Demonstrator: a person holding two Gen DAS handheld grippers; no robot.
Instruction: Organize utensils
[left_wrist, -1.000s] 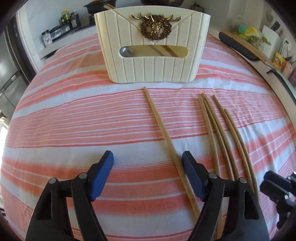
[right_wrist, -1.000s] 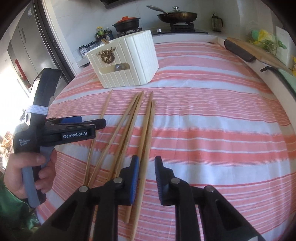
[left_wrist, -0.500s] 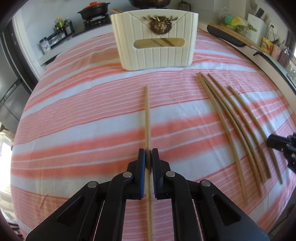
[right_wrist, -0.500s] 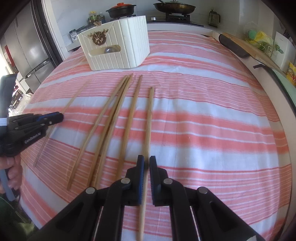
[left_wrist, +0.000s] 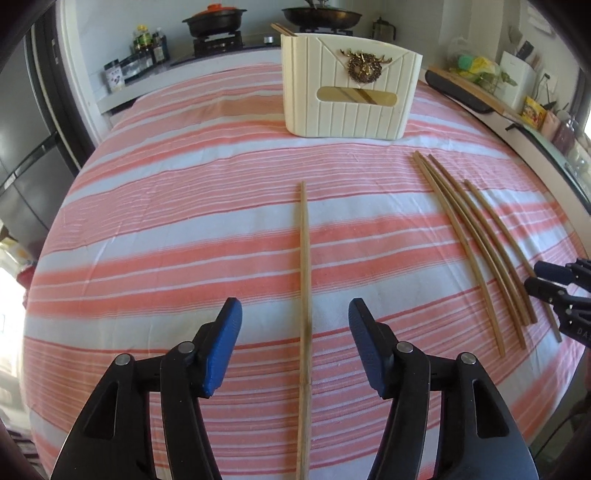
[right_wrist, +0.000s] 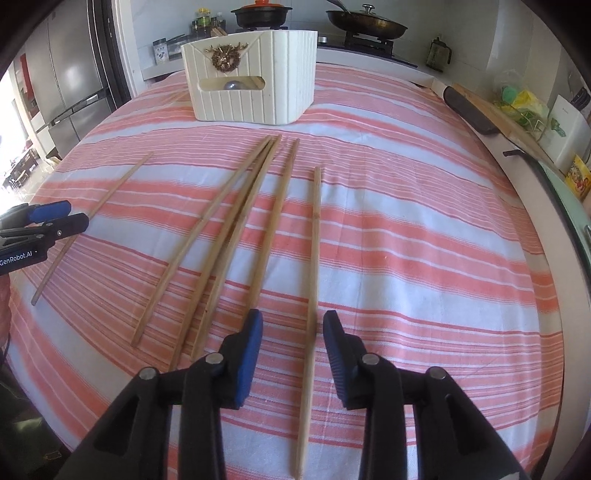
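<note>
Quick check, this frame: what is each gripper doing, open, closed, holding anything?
Left gripper: opening, lone chopstick between its jaws, not gripped.
Right gripper: opening, rightmost chopstick between its jaws, not gripped.

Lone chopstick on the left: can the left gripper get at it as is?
Probably yes: the chopstick lies flat between the opening jaws of the left gripper, pads not touching it, nothing on the cloth in the way.

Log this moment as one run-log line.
phase: regrasp | left gripper: jaws opening, lone chopstick between, unpinched | right gripper: jaws opening, rightmost chopstick between, unpinched | holder: upright
</note>
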